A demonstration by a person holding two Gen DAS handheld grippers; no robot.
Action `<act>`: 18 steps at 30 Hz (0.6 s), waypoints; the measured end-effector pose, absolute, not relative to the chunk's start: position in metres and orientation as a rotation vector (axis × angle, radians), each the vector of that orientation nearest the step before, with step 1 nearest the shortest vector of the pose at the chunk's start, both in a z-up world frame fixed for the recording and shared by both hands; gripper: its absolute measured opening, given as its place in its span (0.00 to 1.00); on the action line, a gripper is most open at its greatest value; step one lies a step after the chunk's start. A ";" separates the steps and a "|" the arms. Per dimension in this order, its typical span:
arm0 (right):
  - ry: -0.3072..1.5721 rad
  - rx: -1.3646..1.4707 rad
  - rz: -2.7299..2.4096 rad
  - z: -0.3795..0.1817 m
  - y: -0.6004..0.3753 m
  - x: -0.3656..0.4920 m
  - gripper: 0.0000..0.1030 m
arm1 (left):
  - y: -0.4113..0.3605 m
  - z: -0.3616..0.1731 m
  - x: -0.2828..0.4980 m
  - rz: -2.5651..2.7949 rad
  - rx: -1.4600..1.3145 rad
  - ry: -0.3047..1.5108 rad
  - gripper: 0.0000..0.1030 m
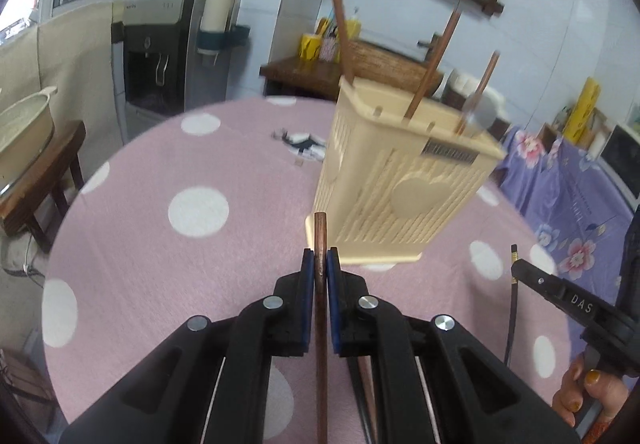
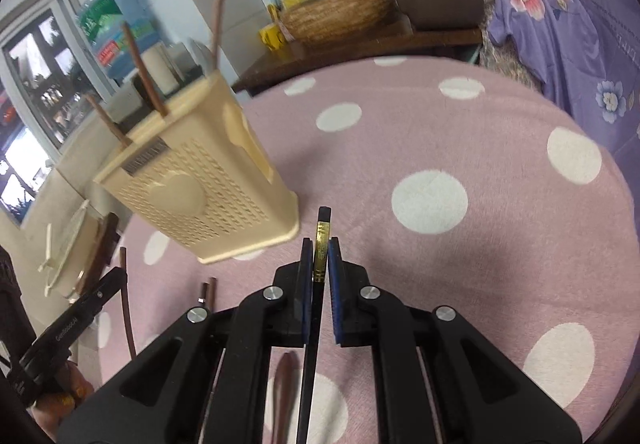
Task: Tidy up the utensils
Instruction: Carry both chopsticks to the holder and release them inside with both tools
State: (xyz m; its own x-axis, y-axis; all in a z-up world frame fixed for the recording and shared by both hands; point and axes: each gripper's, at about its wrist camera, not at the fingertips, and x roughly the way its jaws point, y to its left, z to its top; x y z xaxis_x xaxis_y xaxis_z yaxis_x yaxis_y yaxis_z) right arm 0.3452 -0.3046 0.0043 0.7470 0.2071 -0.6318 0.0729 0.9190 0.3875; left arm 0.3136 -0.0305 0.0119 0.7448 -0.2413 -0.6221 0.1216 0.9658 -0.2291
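The left hand-held gripper (image 1: pixel 320 264) pinches a brown chopstick (image 1: pixel 320 240); the right hand-held gripper (image 2: pixel 319 260) pinches a black chopstick (image 2: pixel 322 240) (gold-banded). Both sit just before the cream holder (image 1: pixel 400 179), where a narrow grip could let either swivel and miss the slots.

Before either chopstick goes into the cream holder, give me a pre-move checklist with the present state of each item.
1. Left gripper shut on the brown chopstick: ok.
2. Right gripper shut on the black chopstick at its gold band: ok.
3. Cream utensil holder upright on the pink polka-dot tablecloth: ok.
4. Room in the holder beside the three brown chopsticks already in it: cannot tell.
5. Held chopsticks lined up with the holder's top: not ok, both point at its base.
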 end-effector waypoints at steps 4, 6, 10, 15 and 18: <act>0.606 0.361 0.114 0.048 -0.303 0.323 0.08 | -0.021 0.048 0.298 -0.220 -0.195 0.602 0.07; 0.556 0.346 0.134 0.068 -0.303 0.312 0.07 | -0.018 0.065 0.291 -0.227 -0.193 0.554 0.07; 0.493 0.322 0.155 0.096 -0.300 0.299 0.07 | -0.014 0.085 0.286 -0.224 -0.189 0.501 0.07; 0.450 0.282 0.150 0.112 -0.296 0.295 0.07 | -0.011 0.098 0.286 -0.218 -0.179 0.468 0.07; 0.446 0.261 0.147 0.116 -0.294 0.298 0.07 | -0.009 0.101 0.285 -0.218 -0.180 0.455 0.07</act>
